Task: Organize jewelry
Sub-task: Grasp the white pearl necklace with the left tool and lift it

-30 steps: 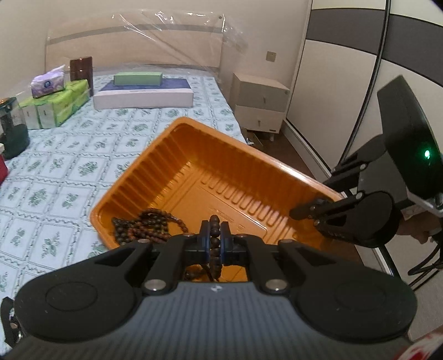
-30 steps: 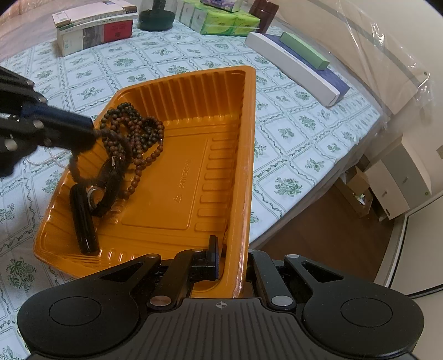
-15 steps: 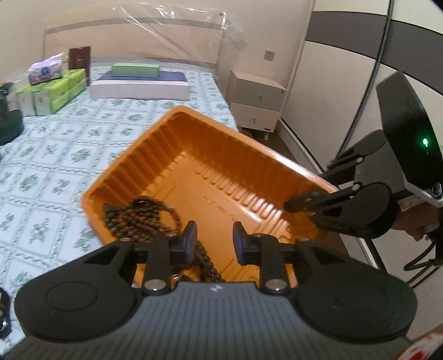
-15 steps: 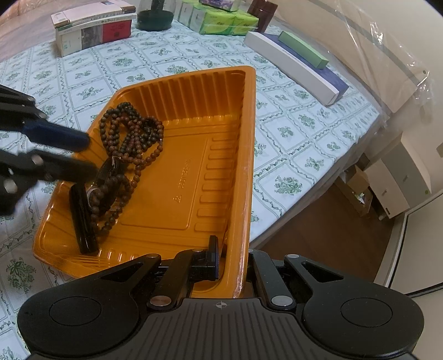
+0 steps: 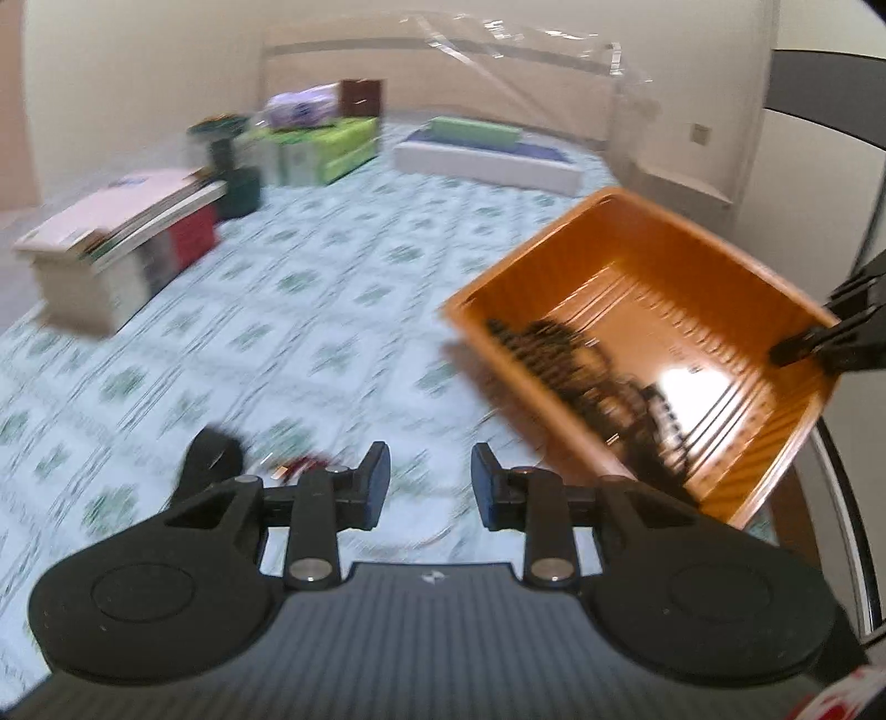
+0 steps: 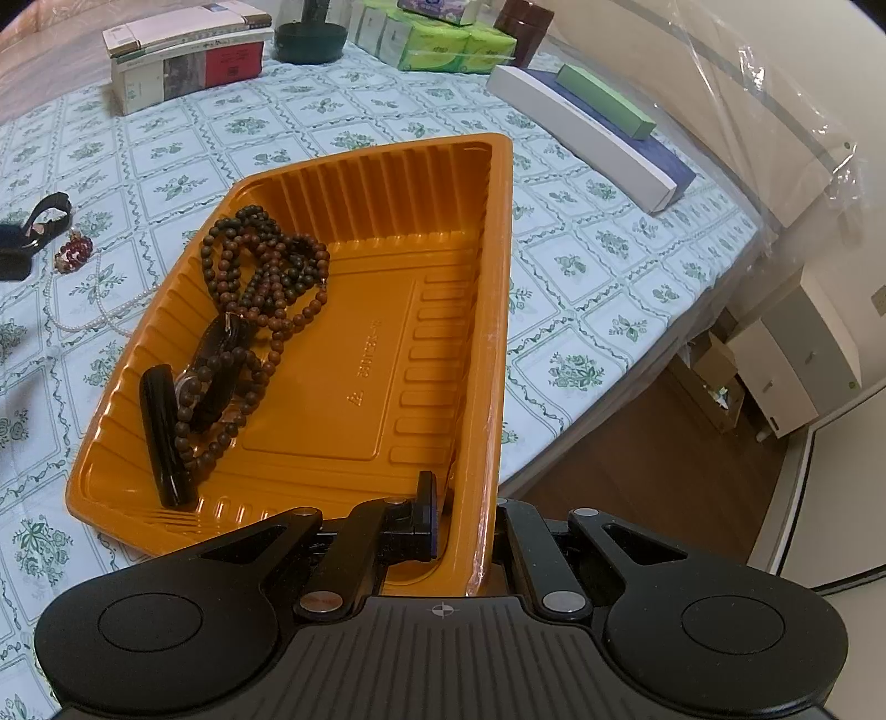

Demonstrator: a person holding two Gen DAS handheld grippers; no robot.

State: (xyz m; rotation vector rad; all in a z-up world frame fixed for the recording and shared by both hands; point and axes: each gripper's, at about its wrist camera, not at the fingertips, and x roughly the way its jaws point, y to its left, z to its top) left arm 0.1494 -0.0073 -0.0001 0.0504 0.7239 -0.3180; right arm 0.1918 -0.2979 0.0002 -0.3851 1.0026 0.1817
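An orange plastic tray (image 6: 421,343) rests on the bed edge; it also shows in the left wrist view (image 5: 637,232). Brown wooden beads (image 6: 266,277) and a black bar-shaped piece (image 6: 163,437) lie in its left part. My right gripper (image 6: 462,526) is shut on the tray's near wall. My left gripper (image 5: 429,487) is open and empty, left of the tray, over the bedsheet. A red beaded piece (image 6: 72,252), a white pearl string (image 6: 88,318) and a black curved piece (image 6: 50,213) lie on the sheet left of the tray.
A stack of books (image 6: 183,55), a dark green pot (image 6: 310,39), green tissue packs (image 6: 437,41) and a long white box with a green box (image 6: 587,127) stand at the far side. The bed edge drops to wooden floor (image 6: 637,471) on the right.
My left gripper let go of the brown beads into the tray, opened, and swung left away from the tray over the sheet. The right gripper kept hold of the tray.
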